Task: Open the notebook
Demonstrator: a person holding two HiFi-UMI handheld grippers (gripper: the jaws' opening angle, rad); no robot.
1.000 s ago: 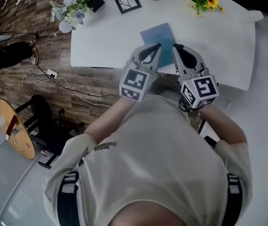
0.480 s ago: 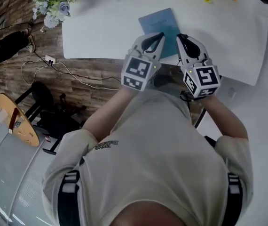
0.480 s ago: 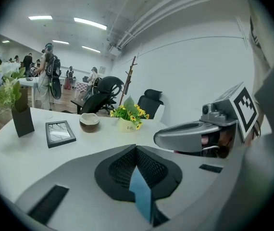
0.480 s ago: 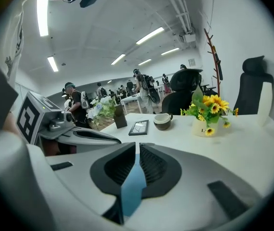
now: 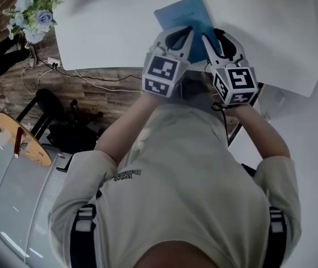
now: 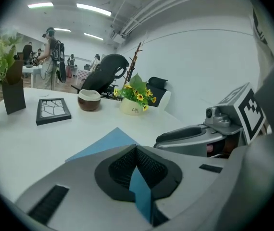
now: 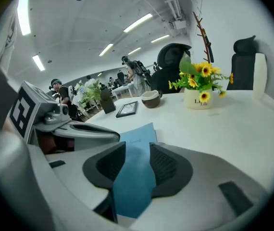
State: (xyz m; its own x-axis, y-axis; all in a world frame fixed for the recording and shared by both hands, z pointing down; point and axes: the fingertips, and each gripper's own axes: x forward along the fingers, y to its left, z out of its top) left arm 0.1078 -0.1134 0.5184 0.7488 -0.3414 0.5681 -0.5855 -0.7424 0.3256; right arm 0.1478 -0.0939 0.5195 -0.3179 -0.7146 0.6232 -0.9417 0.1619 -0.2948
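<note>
A thin blue notebook (image 5: 182,14) lies closed and flat on the white table (image 5: 109,32), near its front edge. Both grippers hang low over the notebook's near end, side by side. The left gripper (image 5: 191,31) is shut, its fingertips meeting with nothing held; in the left gripper view (image 6: 136,147) the notebook (image 6: 103,144) shows just beyond the tips. The right gripper (image 5: 213,35) has its jaws opening; in the right gripper view (image 7: 137,145) the notebook's cover (image 7: 142,131) shows through the gap between the pads, which do not press on it.
Farther back on the table stand a pot of yellow flowers (image 7: 199,94), a brown bowl (image 6: 89,100), a black picture frame (image 6: 53,110) and a dark vase with greenery (image 6: 13,88). Pale flowers (image 5: 30,15) are at the table's left corner. People stand far behind.
Both grippers have come down from in front of the table to over the notebook's near end. The right gripper's jaws have parted; the left stays shut.
</note>
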